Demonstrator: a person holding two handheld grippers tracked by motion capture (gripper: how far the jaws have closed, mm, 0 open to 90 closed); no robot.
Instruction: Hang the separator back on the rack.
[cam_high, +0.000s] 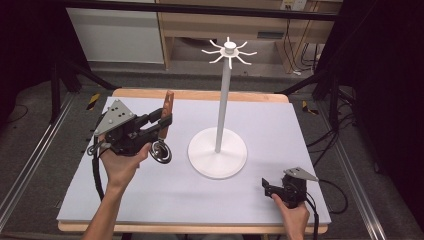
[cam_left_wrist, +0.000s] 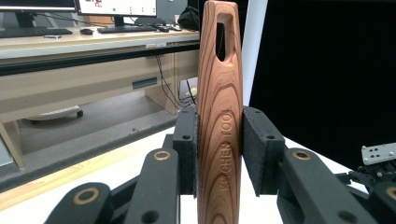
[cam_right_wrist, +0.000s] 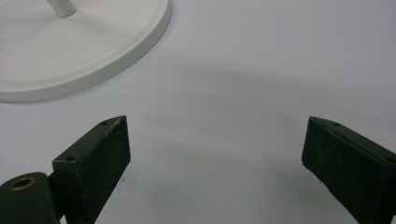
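Left gripper (cam_left_wrist: 219, 154) is clamped tight on the wooden handle (cam_left_wrist: 219, 116) of a kitchen tool, held left of the white stand (cam_high: 218, 150). Right gripper (cam_right_wrist: 215, 158) sits near the stand's base, jaws wide apart, holding nothing.

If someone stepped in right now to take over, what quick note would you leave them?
Left hand-held gripper: shut on the wooden handle of a kitchen tool, held above the table; its metal end hangs low.
Right hand-held gripper: open, nothing between its jaws, low over the table near the stand's base.
Stand: upright at mid-table, hooks bare.
Done: tool picked up.
Left, probably: hang it by the handle's hole on a hook.
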